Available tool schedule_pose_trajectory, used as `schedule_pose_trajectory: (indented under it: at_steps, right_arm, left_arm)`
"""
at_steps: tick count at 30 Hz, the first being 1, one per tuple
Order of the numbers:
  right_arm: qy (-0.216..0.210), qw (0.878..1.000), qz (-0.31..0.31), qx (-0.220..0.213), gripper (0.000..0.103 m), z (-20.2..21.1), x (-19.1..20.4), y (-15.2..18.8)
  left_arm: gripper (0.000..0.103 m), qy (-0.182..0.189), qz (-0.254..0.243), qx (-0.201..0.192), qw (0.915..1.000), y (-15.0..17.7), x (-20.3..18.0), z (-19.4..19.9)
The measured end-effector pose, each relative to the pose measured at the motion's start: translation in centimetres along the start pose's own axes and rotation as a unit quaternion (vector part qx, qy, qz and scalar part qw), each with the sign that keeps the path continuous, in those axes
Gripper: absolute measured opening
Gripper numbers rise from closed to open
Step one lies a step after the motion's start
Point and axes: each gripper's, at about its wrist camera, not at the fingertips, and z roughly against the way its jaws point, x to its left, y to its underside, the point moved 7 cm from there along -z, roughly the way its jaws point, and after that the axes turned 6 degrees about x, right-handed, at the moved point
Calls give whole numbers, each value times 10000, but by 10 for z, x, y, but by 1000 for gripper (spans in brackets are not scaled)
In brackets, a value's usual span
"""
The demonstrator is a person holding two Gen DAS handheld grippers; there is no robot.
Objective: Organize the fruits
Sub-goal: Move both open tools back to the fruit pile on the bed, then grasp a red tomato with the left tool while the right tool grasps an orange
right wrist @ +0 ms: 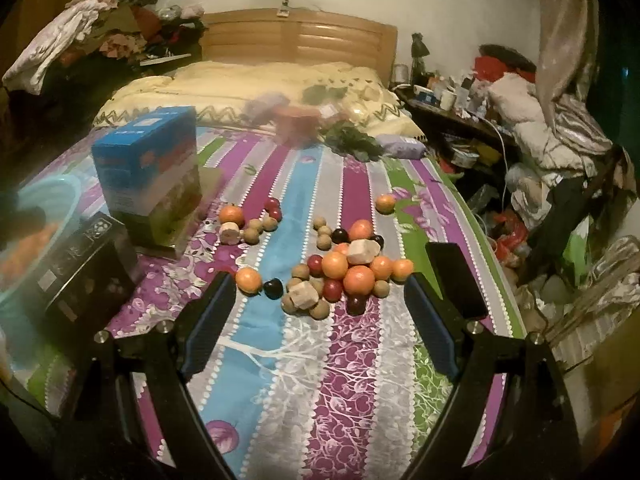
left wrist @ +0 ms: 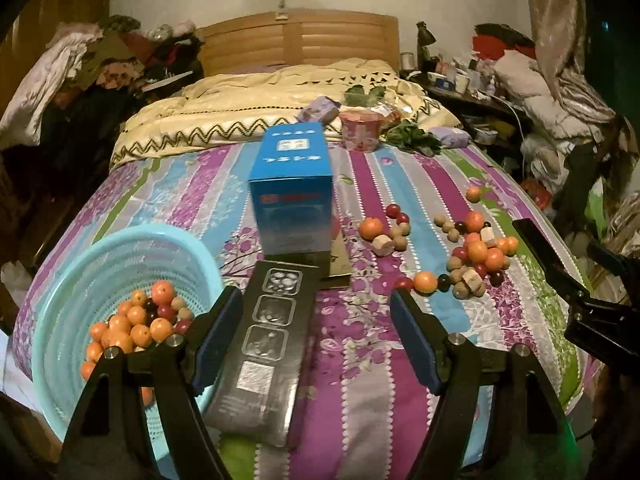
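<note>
Though jaws wide, loose fruits point(right wrist: 340, 272) beyond them.

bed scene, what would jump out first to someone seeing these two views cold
The scatter of small orange, red and tan fruits on the striped floral bedsheet draws the eye first, lying just ahead of the open, empty right tongs. Next comes the turquoise basket at the left edge of the bed, already holding a heap of oranges. A blue box stands mid-bed beyond the open left tongs.
</note>
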Motion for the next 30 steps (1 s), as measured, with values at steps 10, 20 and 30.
schedule_pose_trajectory:
  at_steps: [10,20,30]
  right_arm:
    - [-387,9990,-179,137,87,-23,-22,11]
    - [-739,9921,-514,877,83,-67,-54,85]
    - [-1095,9852,-766,1073,66,-82,-73,116]
  left_arm:
    - [77,80,-300,237,9992,4,-44,-25]
    - [76,1360,-29,1145,9841,43,-92,-123]
    - [46,1561,66,1168,9808,42,-122,-200]
